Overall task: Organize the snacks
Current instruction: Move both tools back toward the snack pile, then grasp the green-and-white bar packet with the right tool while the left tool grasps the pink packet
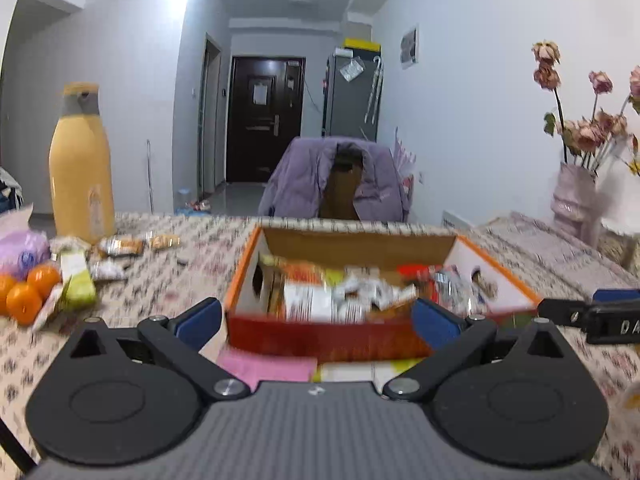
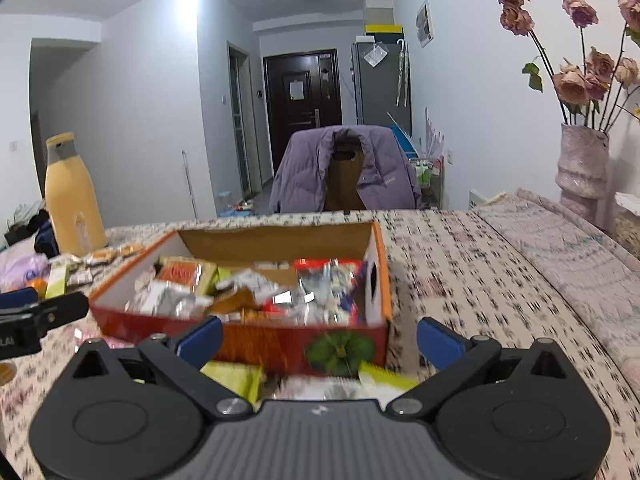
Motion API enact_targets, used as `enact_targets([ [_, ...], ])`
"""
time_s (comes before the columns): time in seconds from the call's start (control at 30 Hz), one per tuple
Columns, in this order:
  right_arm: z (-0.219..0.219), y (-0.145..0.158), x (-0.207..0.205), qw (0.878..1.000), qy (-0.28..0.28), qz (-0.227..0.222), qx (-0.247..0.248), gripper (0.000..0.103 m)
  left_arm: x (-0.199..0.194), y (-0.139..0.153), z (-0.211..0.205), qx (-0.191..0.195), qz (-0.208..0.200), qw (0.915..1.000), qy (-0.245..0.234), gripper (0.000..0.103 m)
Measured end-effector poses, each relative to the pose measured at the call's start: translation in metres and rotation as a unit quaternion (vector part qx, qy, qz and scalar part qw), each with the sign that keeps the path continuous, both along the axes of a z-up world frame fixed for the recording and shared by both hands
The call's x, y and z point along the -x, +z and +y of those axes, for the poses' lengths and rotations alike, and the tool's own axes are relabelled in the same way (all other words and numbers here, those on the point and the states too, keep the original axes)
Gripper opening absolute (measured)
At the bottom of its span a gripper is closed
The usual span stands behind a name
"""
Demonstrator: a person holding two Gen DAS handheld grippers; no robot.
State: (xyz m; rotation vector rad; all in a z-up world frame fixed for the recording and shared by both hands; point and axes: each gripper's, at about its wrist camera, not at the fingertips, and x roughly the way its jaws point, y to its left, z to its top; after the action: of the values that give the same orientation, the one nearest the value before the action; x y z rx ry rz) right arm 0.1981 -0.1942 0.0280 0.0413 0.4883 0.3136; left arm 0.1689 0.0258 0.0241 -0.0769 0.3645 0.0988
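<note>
An open red and orange cardboard box (image 1: 320,338) sits on the patterned tablecloth, full of snack packets (image 1: 340,292). It also shows in the right wrist view (image 2: 280,344) with its packets (image 2: 248,288). My left gripper (image 1: 318,320) is open and empty, just in front of the box's near wall. My right gripper (image 2: 320,338) is open and empty, in front of the box's near right corner. Loose snack packets (image 1: 120,246) lie at the far left by the bottle. A pink packet (image 1: 266,364) and yellow-green packets (image 2: 236,378) lie between the grippers and the box.
A yellow bottle (image 1: 80,164) stands at the table's far left, with oranges (image 1: 24,292) and a purple tissue pack (image 1: 20,248) nearby. A vase of dried roses (image 2: 582,172) stands at the right. A chair with a purple jacket (image 2: 346,168) is behind the table.
</note>
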Motion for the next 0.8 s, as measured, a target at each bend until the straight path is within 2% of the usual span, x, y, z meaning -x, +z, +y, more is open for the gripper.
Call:
enact_targets([
  [0.17, -0.010, -0.020, 0.028, 1.000, 0.011, 0.021, 0.011, 0.103, 0.024, -0.025, 0.007, 0.007, 0.029, 0.9996, -0.004, 0.103],
  [0.27, -0.016, -0.034, 0.041, 0.999, 0.006, 0.038, 0.018, 0.103, 0.035, -0.039, 0.010, 0.007, 0.035, 0.9993, -0.006, 0.103],
  [0.43, -0.023, -0.046, 0.050, 0.998, -0.004, 0.054, 0.016, 0.103, 0.039, -0.046, 0.009, 0.008, 0.035, 0.9993, -0.006, 0.103],
  [0.63, -0.017, -0.050, 0.040, 0.997, -0.030, 0.064, 0.033, 0.103, 0.038, -0.049, 0.010, 0.014, 0.038, 0.9992, -0.008, 0.103],
  [0.8, -0.001, -0.056, 0.013, 0.993, -0.046, 0.095, 0.060, 0.094, 0.037, -0.050, 0.010, 0.013, 0.040, 0.9991, -0.007, 0.103],
])
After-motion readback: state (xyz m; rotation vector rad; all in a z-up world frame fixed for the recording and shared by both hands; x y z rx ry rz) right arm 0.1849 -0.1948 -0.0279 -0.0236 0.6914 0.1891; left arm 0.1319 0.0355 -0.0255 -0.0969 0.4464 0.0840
